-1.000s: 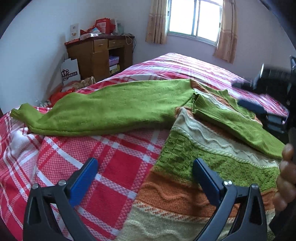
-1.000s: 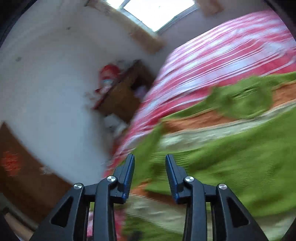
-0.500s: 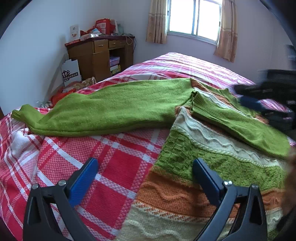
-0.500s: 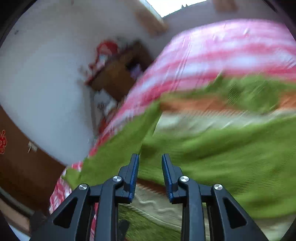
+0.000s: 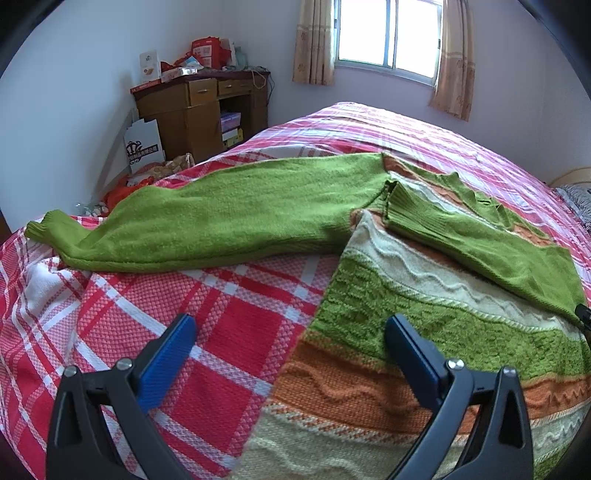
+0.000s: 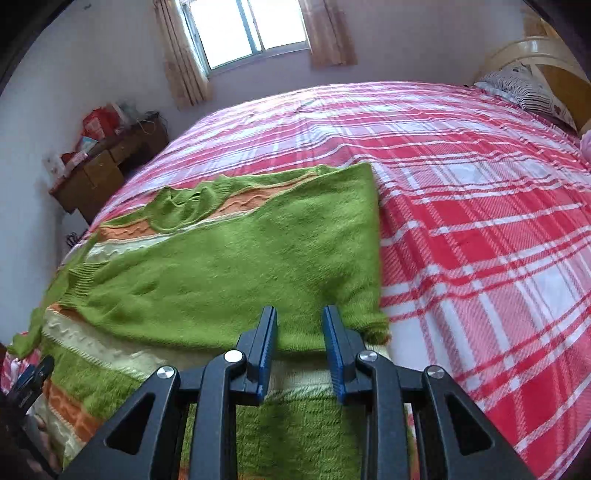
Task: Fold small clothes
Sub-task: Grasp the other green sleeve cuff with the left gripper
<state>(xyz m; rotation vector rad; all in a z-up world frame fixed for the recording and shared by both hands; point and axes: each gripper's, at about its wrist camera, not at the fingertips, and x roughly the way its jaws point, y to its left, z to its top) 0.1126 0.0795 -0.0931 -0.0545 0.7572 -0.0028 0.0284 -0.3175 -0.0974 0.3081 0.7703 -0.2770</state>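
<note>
- A knitted sweater [image 5: 424, 317] lies flat on a big bed [image 5: 229, 332]. The bed has a red, pink and white checked cover.
- The sweater has stripes of green, orange and cream, with wavy lines in the knit.
- One green sleeve [image 5: 229, 221] stretches out long to the left across the checked cover. Its cuff is near the left edge of the bed.
- The other green sleeve [image 6: 229, 269] is folded in and lies on top of the sweater's body.
- The left gripper [image 5: 291, 354] hangs low over the near part of the bed. Its jaws are wide apart and hold nothing. One blue finger is over the checked cover and the other is over the sweater's stripes.
- The right gripper [image 6: 300, 343] is at the near edge of the folded sleeve. Its jaws are narrow, with a small gap between the blue pads, and nothing is pinched in the gap. I cannot tell if the tips touch the wool.
- In the right gripper's view, a bit of the left gripper peeks in at the bottom left corner.
- A brown wooden desk [image 5: 192, 110] stands in the corner past the bed. Red boxes and papers are piled on its surface.
- A white paper bag [image 5: 144, 146] leans by the desk on the floor.
- A bright window [image 5: 388, 33] with tan curtains is in the far wall.
- A patterned pillow [image 6: 524, 92] sits at the head of the bed, by a pale headboard.
</note>
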